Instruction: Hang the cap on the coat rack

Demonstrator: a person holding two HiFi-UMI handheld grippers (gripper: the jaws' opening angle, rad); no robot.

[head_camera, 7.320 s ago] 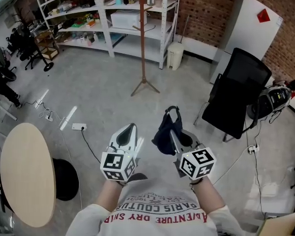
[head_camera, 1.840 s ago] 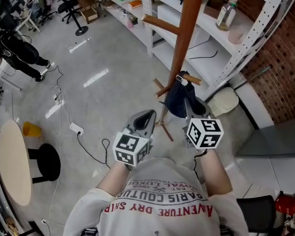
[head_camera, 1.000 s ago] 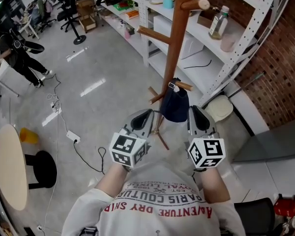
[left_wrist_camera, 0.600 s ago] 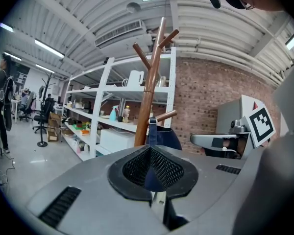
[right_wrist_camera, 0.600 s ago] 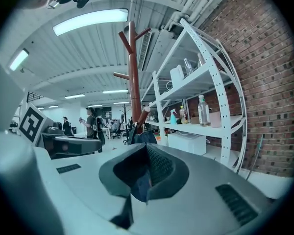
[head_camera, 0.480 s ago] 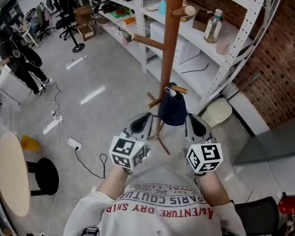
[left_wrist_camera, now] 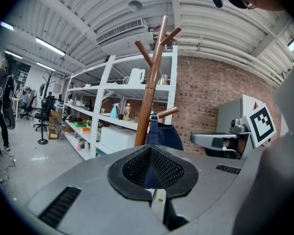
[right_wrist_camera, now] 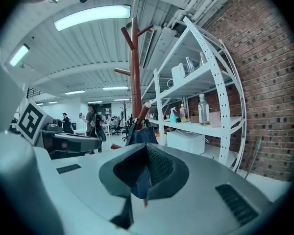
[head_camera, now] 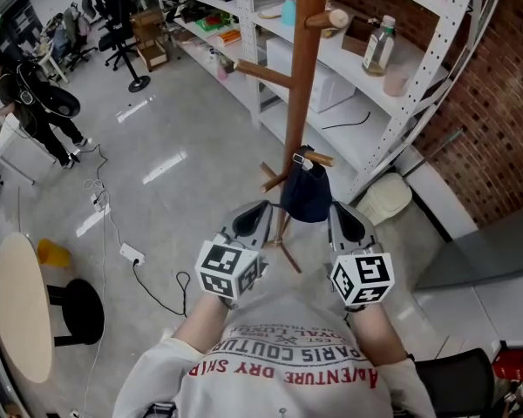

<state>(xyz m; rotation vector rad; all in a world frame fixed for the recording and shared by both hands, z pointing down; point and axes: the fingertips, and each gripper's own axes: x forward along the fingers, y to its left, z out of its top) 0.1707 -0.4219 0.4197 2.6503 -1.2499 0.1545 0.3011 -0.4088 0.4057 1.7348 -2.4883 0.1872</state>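
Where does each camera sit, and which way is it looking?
Head view: on the person's head, looking steeply down at the rack, cap and floor; shows left gripper, right gripper, forearms, shirt.
Left gripper view: on the left gripper, looking along its shut jaws toward rack and cap; right gripper at right.
Right gripper view: on the right gripper, along its shut jaws toward the rack; left gripper at left.
Shared: all three see the cap hanging on the rack's peg.

A clear bottle (head_camera: 377, 46) is sitting on the white shelving (head_camera: 436, 59), a person (head_camera: 35, 103) is standing far left, a power strip (head_camera: 133, 255) is lying on the floor (head_camera: 183, 120).
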